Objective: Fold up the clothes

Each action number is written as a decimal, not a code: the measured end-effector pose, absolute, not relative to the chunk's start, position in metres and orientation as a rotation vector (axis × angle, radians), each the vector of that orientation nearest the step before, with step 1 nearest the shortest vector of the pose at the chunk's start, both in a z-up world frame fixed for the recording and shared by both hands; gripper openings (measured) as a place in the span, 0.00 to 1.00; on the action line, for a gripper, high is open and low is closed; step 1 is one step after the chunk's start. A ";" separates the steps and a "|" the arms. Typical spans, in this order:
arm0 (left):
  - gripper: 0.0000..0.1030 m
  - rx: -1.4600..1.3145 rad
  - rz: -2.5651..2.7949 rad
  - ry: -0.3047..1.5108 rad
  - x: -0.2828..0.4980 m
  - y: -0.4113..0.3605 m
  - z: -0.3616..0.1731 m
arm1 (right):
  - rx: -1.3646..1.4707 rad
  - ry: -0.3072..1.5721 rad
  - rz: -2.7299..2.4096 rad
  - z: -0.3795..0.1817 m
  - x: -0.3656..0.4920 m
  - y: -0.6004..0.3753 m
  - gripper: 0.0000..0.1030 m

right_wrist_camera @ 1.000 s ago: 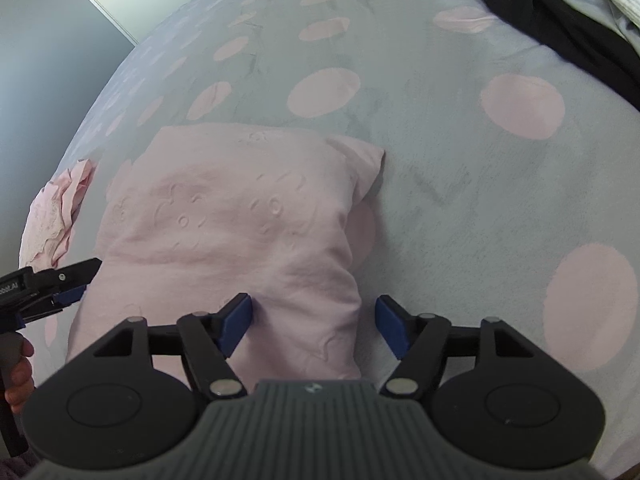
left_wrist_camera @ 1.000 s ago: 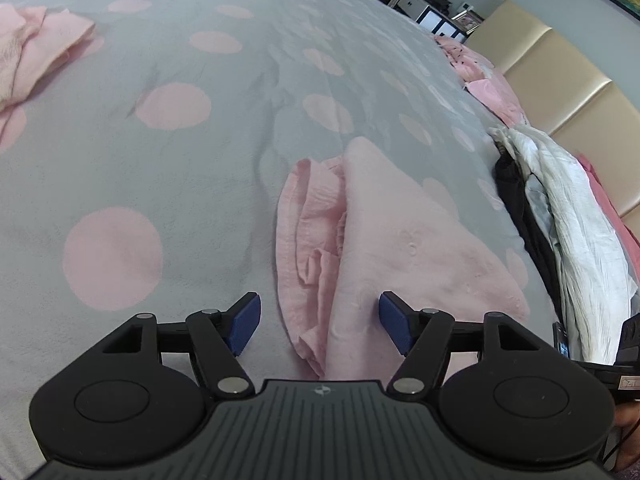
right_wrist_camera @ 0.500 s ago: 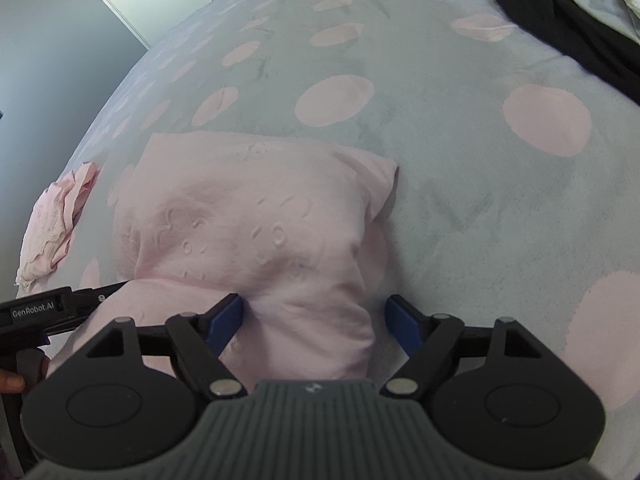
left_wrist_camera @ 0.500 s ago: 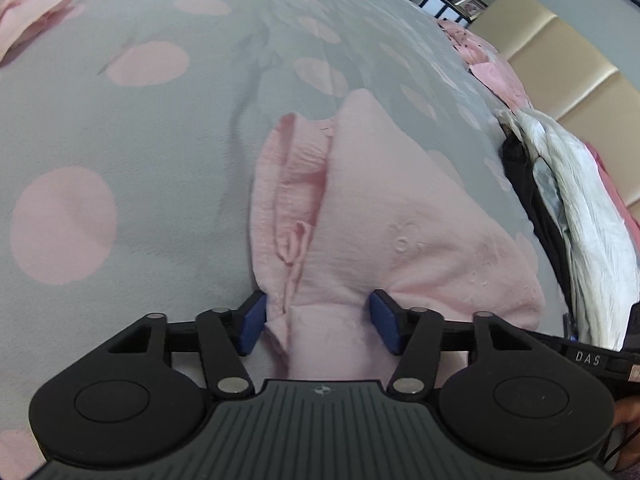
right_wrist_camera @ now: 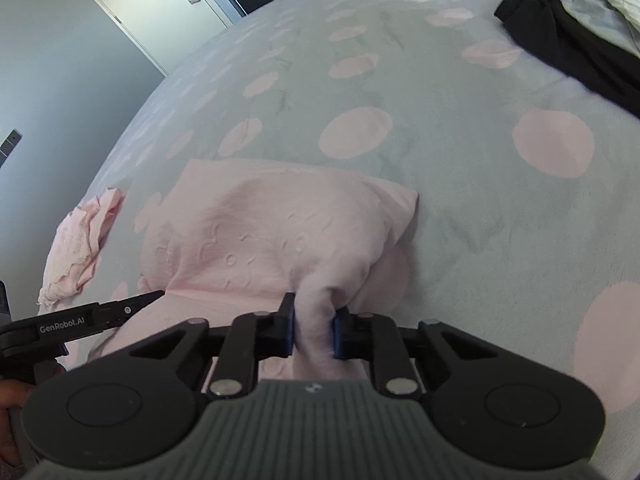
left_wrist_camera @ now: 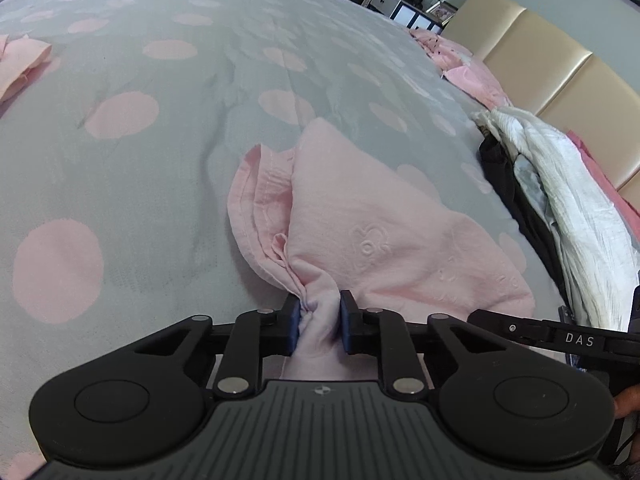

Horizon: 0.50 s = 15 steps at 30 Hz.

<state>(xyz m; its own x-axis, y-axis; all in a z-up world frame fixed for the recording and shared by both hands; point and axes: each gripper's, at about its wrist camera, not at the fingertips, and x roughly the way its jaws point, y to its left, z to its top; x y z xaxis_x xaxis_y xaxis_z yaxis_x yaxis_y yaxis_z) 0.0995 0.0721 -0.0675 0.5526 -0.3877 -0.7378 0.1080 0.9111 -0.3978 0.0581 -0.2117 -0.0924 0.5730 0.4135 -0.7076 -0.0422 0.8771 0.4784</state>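
pink cloth bunches between the blue pads of the left gripper [left_wrist_camera: 319, 320], at 6 o'clock in the left wrist view. its jaws have just been closing & now pinch a near edge of the pink garment [left_wrist_camera: 360, 232], nearly shut w/ only the fabric between. same on the other side: the right gripper [right_wrist_camera: 313, 330] has just been closing too & squeezes a fold of the same garment's near edge, jaws almost together.

the garment lies on the grey bedspread [left_wrist_camera: 160, 168] w/ pink dots, directly ahead of both grippers. it looks already folded at least once: a flat top layer w/ embossed pattern, and at 11 o'clock from the left gripper some layered hems stick out from under it. so my judgement is mid-fold; both near corners are gripped, the next fold is not yet made, and the final placing is also left.

in the left view its long axis runs about 6 to 12 o'clock, narrowing to a tip at 12. in the right view it is a broad block, spreading 9 to 3.

farther: another pink piece [left_wrist_camera: 20, 64] at 10 o'clock, far. at 3 o'clock a pile of clothes [left_wrist_camera: 560, 200], white, black & pink, along the beige headboard [left_wrist_camera: 560, 60]; whether any of those are folded i cannot tell.
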 end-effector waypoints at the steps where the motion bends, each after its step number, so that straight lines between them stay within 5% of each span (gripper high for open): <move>1: 0.14 -0.329 -0.301 0.934 0.099 0.073 -0.065 | 0.444 0.921 0.279 -0.090 0.058 -0.212 0.18; 15: 0.12 -0.416 -0.320 0.789 0.086 0.102 -0.022 | 0.453 0.813 0.340 -0.044 0.047 -0.199 0.17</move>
<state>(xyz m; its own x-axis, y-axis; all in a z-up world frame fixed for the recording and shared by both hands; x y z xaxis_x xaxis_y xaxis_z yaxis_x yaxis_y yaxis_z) 0.0861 0.1016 -0.0223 0.6635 -0.4269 -0.6144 0.1221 0.8720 -0.4739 0.0474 -0.1991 -0.0440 0.6421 0.4570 -0.6155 -0.1174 0.8520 0.5102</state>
